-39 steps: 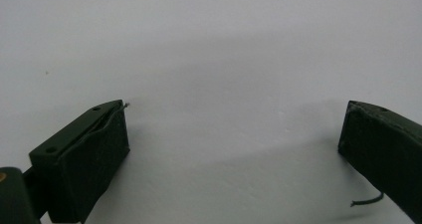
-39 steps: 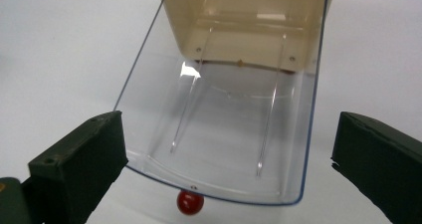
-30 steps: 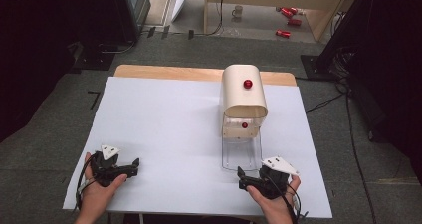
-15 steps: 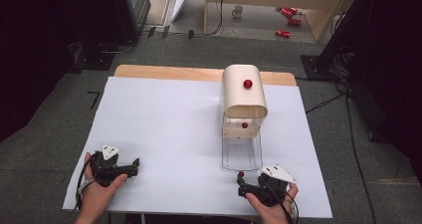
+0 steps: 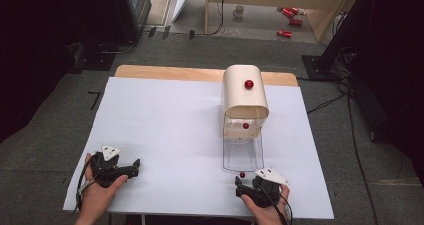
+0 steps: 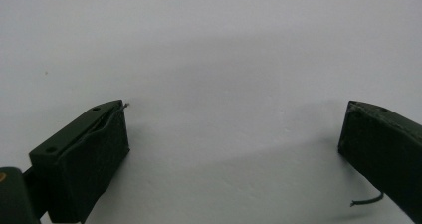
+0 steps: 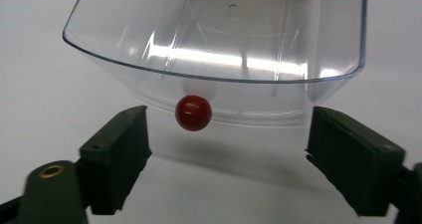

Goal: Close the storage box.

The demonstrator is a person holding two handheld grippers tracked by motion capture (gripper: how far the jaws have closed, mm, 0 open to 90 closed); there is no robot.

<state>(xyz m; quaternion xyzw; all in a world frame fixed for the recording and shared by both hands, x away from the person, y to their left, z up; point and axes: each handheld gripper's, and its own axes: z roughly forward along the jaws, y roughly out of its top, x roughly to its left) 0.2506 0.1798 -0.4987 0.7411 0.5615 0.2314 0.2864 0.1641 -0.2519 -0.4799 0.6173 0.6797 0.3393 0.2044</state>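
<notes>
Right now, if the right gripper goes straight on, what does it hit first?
Most likely the red knob on the clear drawer front, which sits just ahead between the open right gripper jaws, left of centre; depth is unclear.

lab or studio, dark curtains (image 5: pixel 45 45), floor cables (image 5: pixel 325 104), white-covered table (image 5: pixel 165 125)

The left hand (image 5: pixel 100 182) lies low by the near left corner of the white table (image 5: pixel 170 130), fingers wrapped round the left gripper (image 5: pixel 131 166); that gripper points to the right across the table; its jaws stand wide apart with nothing between them. The right hand (image 5: pixel 267 205) sits at the near edge of the table, right of the middle; the right gripper (image 5: pixel 239 187) in it points away from the person; its jaws have just been closing, yet a gap is left and they press on nothing.
</notes>
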